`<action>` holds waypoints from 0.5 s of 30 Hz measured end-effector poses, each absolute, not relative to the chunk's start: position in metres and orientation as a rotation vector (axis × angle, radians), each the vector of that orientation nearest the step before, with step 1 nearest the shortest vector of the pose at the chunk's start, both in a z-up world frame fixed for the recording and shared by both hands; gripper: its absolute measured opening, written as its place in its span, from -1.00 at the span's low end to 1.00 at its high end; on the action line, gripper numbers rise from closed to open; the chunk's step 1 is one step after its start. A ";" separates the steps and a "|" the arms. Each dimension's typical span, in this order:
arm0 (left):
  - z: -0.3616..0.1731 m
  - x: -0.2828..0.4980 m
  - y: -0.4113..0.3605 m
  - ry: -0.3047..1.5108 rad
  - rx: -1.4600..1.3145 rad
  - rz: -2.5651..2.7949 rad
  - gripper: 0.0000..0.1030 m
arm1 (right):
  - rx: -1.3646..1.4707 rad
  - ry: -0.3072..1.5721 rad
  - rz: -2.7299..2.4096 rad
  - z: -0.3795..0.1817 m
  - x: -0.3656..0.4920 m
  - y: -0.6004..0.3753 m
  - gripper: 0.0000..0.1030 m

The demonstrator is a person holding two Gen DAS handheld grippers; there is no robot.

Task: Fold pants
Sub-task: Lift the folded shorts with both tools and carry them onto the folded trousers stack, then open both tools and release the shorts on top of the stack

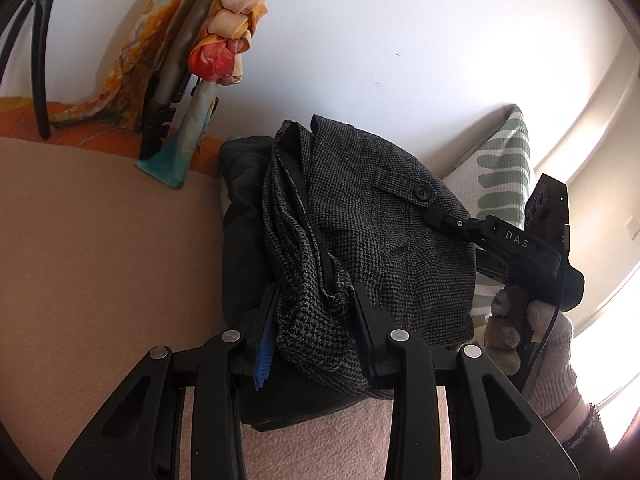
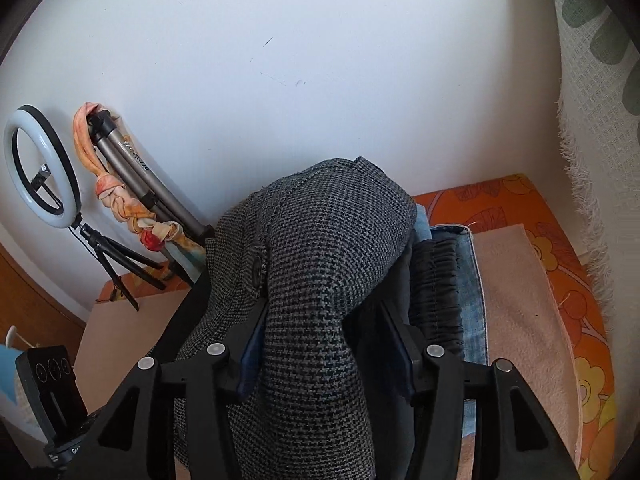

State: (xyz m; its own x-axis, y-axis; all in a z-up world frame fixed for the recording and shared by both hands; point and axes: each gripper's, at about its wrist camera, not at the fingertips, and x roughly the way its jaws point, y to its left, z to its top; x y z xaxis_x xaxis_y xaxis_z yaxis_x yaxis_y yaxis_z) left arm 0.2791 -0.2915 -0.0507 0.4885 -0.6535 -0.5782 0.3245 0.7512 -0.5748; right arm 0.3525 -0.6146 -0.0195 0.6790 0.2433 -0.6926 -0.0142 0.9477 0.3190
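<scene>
The grey houndstooth pants (image 1: 372,216) are bunched into a thick folded bundle with a black button on a pocket flap. My left gripper (image 1: 316,312) is shut on a fold of the bundle's near edge. My right gripper (image 2: 324,332) is shut on another thick fold of the same pants (image 2: 320,264), and its black body shows in the left wrist view (image 1: 516,248), held by a gloved hand. The bundle sits over a stack of dark folded garments (image 1: 240,216).
A pink-beige blanket (image 1: 100,248) covers an orange floral mattress (image 2: 560,264). Folded dark and blue denim garments (image 2: 452,280) lie under the pants. A ring light on a tripod (image 2: 40,164), a second tripod with a knotted scarf (image 2: 120,200) and a leaf-patterned pillow (image 1: 504,168) stand by the white wall.
</scene>
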 end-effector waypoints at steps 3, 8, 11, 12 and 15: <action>-0.048 0.275 -0.292 0.875 -0.388 -0.607 -0.36 | 0.309 0.817 0.076 -0.021 0.347 -0.615 0.19; -0.039 0.267 -0.285 0.856 -0.318 -0.584 -0.35 | 0.212 0.782 -0.012 -0.008 0.331 -0.601 0.26; -0.031 0.262 -0.279 0.843 -0.296 -0.578 -0.35 | 0.183 0.758 -0.040 0.003 0.318 -0.593 0.27; -0.027 0.259 -0.276 0.835 -0.287 -0.576 -0.35 | 0.180 0.746 -0.050 0.007 0.311 -0.592 0.33; -0.016 0.250 -0.269 0.806 -0.259 -0.575 -0.24 | 0.165 0.719 -0.069 0.016 0.291 -0.588 0.52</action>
